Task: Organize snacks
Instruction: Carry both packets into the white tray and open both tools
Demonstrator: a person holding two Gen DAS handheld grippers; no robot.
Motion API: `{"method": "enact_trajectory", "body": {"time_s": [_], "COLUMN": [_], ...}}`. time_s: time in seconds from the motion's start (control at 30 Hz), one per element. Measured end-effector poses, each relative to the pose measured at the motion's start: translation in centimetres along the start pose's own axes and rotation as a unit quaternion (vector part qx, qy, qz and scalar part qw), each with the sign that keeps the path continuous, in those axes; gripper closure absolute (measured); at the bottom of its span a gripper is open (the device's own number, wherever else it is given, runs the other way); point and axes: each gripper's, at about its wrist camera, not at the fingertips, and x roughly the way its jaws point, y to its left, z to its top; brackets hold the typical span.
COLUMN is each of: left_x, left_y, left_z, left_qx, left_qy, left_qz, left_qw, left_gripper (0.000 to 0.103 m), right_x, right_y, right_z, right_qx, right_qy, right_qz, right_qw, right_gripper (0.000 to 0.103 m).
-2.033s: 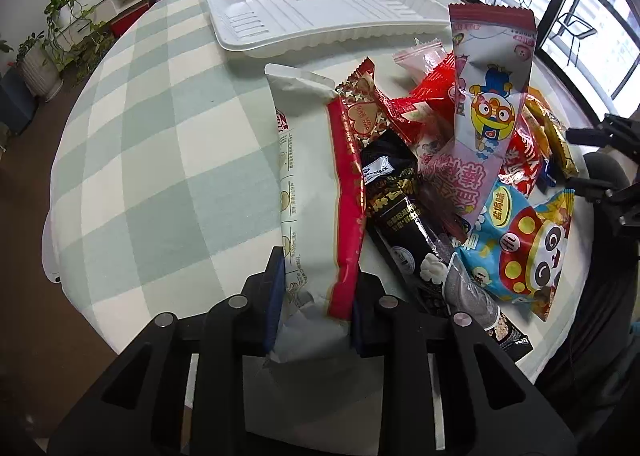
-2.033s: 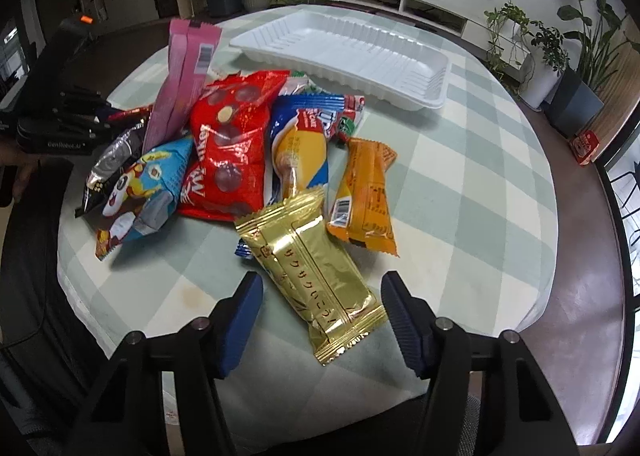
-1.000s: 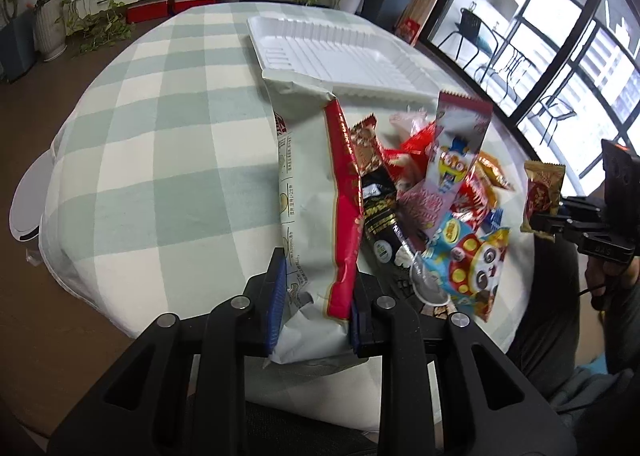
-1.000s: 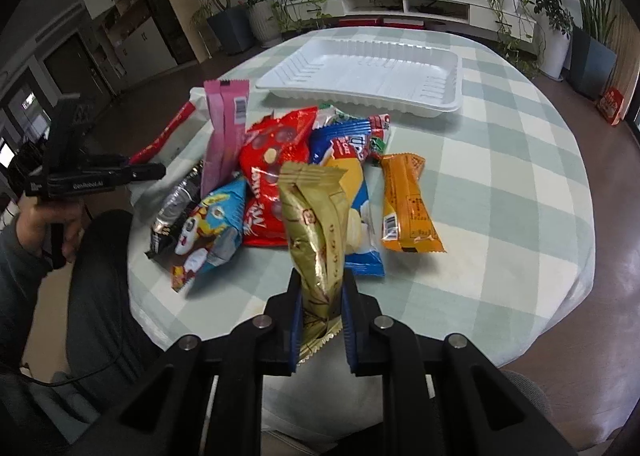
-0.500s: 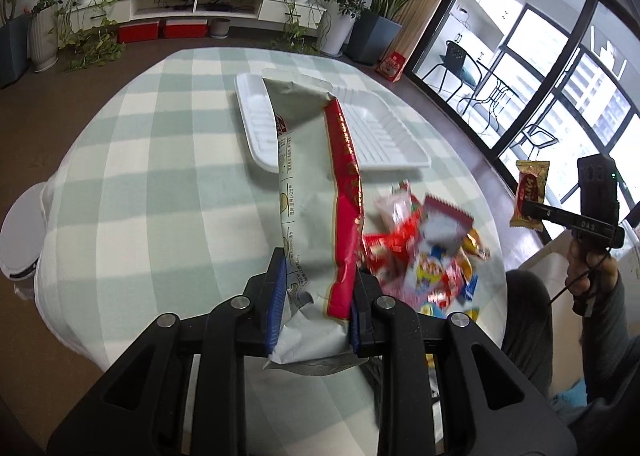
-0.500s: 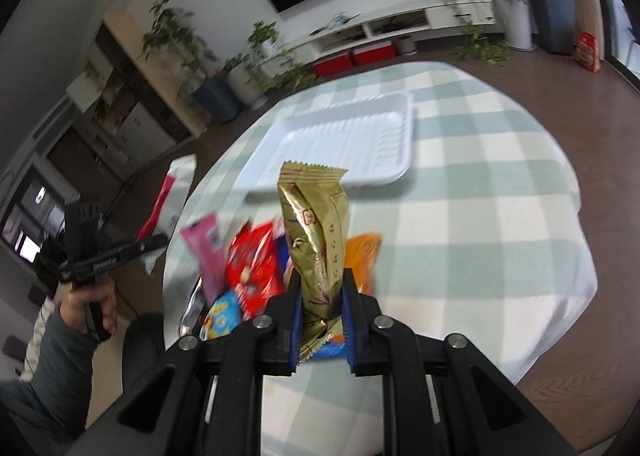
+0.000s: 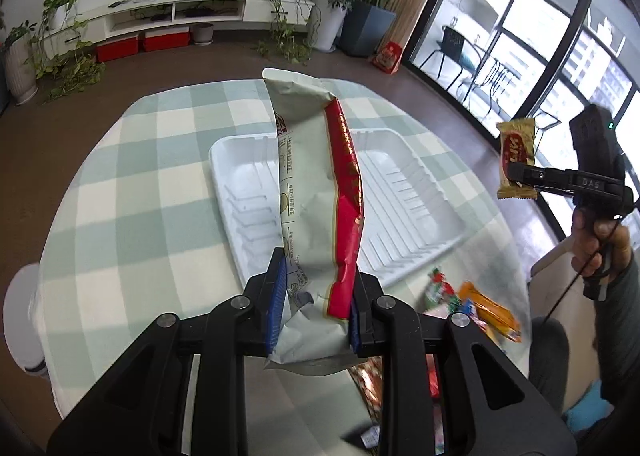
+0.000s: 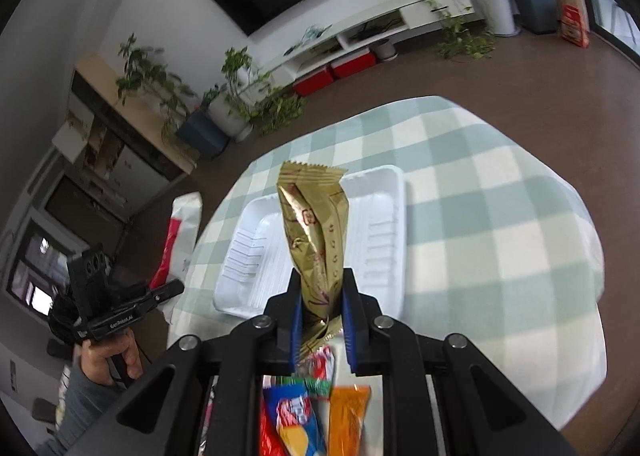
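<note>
Aloft, left hand-held gripper (image 7: 316, 304) pinching white-red packet (image 7: 320, 192), right hand-held gripper (image 8: 321, 316) pinching gold packet (image 8: 316, 232)

Round table (image 7: 132, 192) under a green-and-white checked cloth, and on it sits the white plastic tray (image 7: 416, 224), ribbed inside. At the near edge lies a loose pile of snack packets (image 8: 316, 412), orange, blue and red among them, blurred.

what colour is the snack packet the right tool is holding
Gold, with small reddish print. The gold packet shows best in the right wrist view, clamped in the right tool.
</note>
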Motion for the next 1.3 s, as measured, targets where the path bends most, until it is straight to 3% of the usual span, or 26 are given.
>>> {"method": "enact_trajectory", "body": {"time_s": [0.27,0.63,0.7,0.77,0.87,0.97,1.07,1.23,1.3], "left_x": [8.6,13.5,13.8,13.7,13.4,12.9,12.3,10.5,9.1], "left_y": [0.6,0.2,0.1,0.1,0.2,0.2,0.2,0.3,0.5], "left_z": [2.8,1.9,1.6,1.5,1.4,1.3,1.3,1.1,0.7], "left_qx": [-0.001,0.021,0.027,0.026,0.020,0.017,0.017,0.008,0.002], "left_qy": [0.050,0.083,0.080,0.077,0.070,0.061,0.051,0.032,0.019], "left_qz": [0.015,0.041,0.045,0.047,0.055,0.060,0.061,0.061,0.063], "left_qw": [0.9986,0.9955,0.9954,0.9956,0.9958,0.9962,0.9967,0.9976,0.9978], "left_gripper": [0.080,0.079,0.078,0.078,0.071,0.044,0.040,0.036,0.028], "right_x": [9.7,13.4,13.5,13.6,13.7,13.3,12.6,11.4,10.6], "right_y": [1.0,-0.8,-0.4,-0.4,-0.4,-0.6,-0.8,-0.7,-0.6], "right_z": [1.4,0.9,0.8,0.6,0.2,0.1,0.3,0.6,0.7], "right_qx": [-0.026,-0.034,-0.045,-0.049,-0.047,-0.046,-0.043,-0.038,-0.041], "right_qy": [0.083,0.121,0.123,0.125,0.126,0.124,0.116,0.108,0.102], "right_qz": [-0.030,-0.058,-0.064,-0.073,-0.075,-0.081,-0.088,-0.083,-0.081], "right_qw": [0.996,0.990,0.989,0.988,0.988,0.988,0.988,0.990,0.991], "right_gripper": [0.084,0.083,0.077,0.062,0.062,0.058,0.046,0.044,0.043]}}
